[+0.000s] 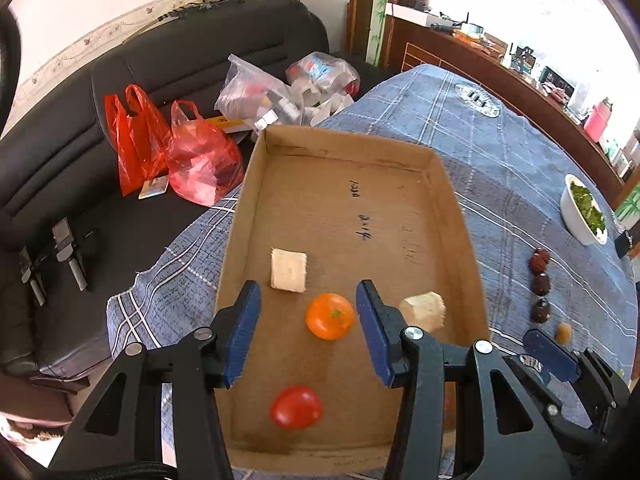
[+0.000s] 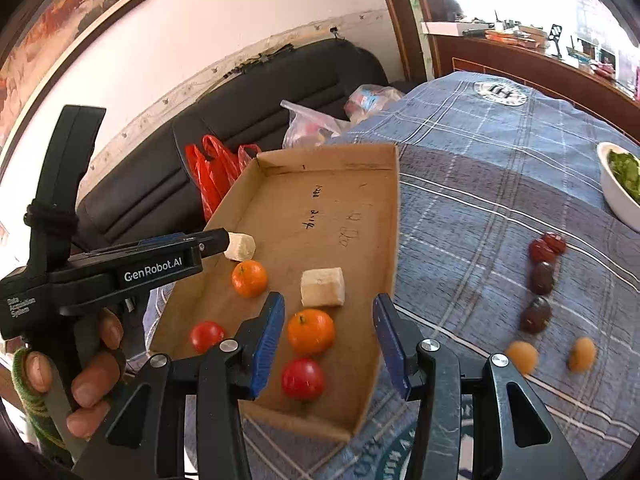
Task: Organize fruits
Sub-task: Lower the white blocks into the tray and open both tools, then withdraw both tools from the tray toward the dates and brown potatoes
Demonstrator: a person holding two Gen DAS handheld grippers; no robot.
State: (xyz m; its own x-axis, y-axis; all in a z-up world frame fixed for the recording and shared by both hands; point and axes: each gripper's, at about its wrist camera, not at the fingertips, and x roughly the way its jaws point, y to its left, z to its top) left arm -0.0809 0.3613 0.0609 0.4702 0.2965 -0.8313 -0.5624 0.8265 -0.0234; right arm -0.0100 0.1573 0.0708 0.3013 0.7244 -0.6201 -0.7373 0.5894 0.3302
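A cardboard tray (image 1: 452, 216) lies on the blue checked cloth. In it are two oranges (image 2: 249, 278) (image 2: 311, 331), two red tomatoes (image 2: 206, 336) (image 2: 302, 378) and two pale cubes (image 2: 240, 246) (image 2: 322, 287). My left gripper (image 1: 308, 287) hangs open above the tray, and one orange (image 1: 330, 316) shows between its fingers, untouched. My right gripper (image 2: 330, 299) is also open, over the tray's near end, above an orange and a tomato. Neither gripper holds anything. Loose on the cloth to the right lie dark red fruits (image 2: 542, 278) and small yellow ones (image 2: 522, 356).
A white bowl of greens (image 2: 620, 200) stands at the cloth's right edge. Behind the table is a black sofa (image 1: 60, 160) with red plastic bags (image 1: 168, 148) and clear bags (image 1: 260, 96). A hand (image 2: 92, 368) holds the left gripper at the tray's left side.
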